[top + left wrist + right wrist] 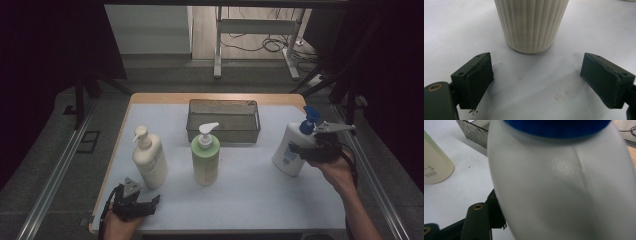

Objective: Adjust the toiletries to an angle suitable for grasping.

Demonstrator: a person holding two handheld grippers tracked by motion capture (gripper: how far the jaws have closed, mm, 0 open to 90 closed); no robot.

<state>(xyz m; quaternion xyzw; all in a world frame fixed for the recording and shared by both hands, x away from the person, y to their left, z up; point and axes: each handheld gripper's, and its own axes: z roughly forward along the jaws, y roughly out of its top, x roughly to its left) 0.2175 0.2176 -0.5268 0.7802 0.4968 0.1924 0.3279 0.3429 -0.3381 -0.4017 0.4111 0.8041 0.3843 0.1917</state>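
The step in hand is judged to be the grasping of the white pump bottle with the blue cap (292, 150), which stands tilted near the right edge of the desk (250, 195), just right of the metal mesh basket (223, 121). The right tongs (300, 148) are set about its body; in the right gripper view the bottle (564, 185) lies between the jaws, but whether the pads already press on it cannot be told, as the contact is hidden. A firm pinch low on the body is called for next, then a lift, presumably toward the basket, whose near wall would have to be cleared. The left tongs (150, 202) rest at the desk's near left corner, spread wide and holding nothing, just before the ribbed cream pump bottle (531, 25). A green pump bottle (205, 159) stands between the two, in front of the basket, apart from the right hand (336, 169).
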